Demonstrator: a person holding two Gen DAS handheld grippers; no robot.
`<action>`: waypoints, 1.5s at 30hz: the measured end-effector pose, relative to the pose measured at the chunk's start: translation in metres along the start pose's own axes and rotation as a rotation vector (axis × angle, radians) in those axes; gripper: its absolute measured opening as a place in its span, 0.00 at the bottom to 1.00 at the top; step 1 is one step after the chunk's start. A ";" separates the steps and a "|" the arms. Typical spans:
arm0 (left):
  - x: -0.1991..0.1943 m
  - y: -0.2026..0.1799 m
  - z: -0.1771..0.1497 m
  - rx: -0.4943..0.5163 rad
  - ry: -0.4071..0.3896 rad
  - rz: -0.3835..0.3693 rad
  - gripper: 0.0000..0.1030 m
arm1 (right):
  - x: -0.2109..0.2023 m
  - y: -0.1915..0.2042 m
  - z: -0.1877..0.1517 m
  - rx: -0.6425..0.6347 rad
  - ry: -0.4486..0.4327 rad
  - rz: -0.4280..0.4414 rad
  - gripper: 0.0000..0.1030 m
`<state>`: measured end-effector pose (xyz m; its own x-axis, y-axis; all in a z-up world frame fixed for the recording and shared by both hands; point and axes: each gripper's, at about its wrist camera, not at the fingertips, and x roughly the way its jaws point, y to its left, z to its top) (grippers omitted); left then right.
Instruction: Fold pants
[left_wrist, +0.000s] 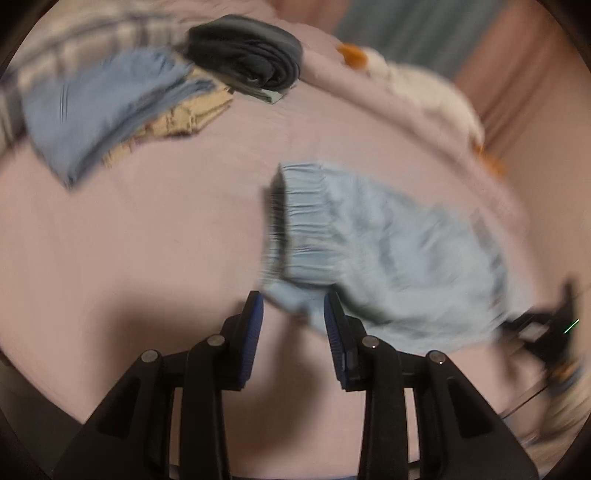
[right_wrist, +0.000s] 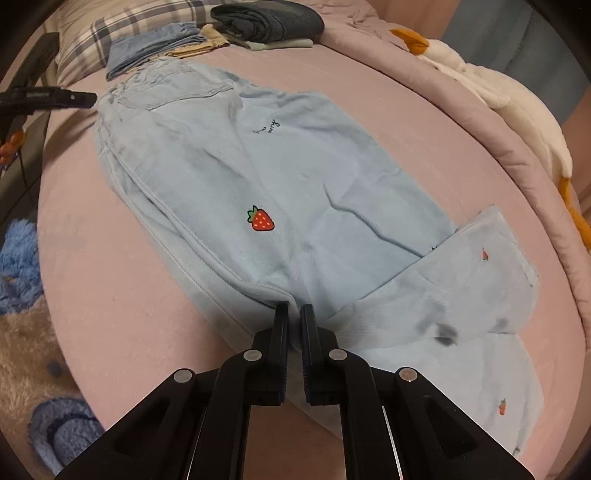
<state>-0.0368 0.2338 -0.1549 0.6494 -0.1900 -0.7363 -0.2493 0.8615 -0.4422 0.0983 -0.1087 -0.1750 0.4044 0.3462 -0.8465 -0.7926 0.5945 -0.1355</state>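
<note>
While right gripper (right_wrist: 294, 314) pinches hem, pants (right_wrist: 258, 177) lengthwise, waistband far; left gripper (left_wrist: 293, 306) wide.

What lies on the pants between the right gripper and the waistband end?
In the right wrist view, only pants fabric: a strawberry patch, then small dark lettering farther up. Right gripper pinches the near edge.

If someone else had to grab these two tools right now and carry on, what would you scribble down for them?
Left hand-held gripper: open, holding nothing, near the waistband corner.
Right hand-held gripper: nearly shut, seemingly pinching the fabric edge near the leg ends.
Light blue pants: flat on the pink bed, legs seemingly one over the other, one cuff turned back.
Folded clothes: stacked by the pillow.
Left: fold the legs up toward the waistband, then add the pants to the stack.
</note>
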 end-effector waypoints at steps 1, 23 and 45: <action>0.002 0.000 0.001 -0.048 0.004 -0.049 0.32 | 0.002 -0.002 0.002 0.006 -0.002 0.003 0.06; 0.025 -0.018 -0.002 -0.202 0.079 -0.017 0.12 | -0.011 0.011 -0.013 0.017 -0.053 -0.010 0.06; 0.080 -0.123 -0.019 0.369 0.133 0.129 0.45 | 0.026 -0.003 -0.011 0.310 -0.082 0.187 0.38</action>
<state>0.0323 0.1041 -0.1687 0.5250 -0.1076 -0.8443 -0.0325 0.9887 -0.1462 0.1060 -0.1099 -0.2023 0.3108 0.5189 -0.7963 -0.6855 0.7028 0.1904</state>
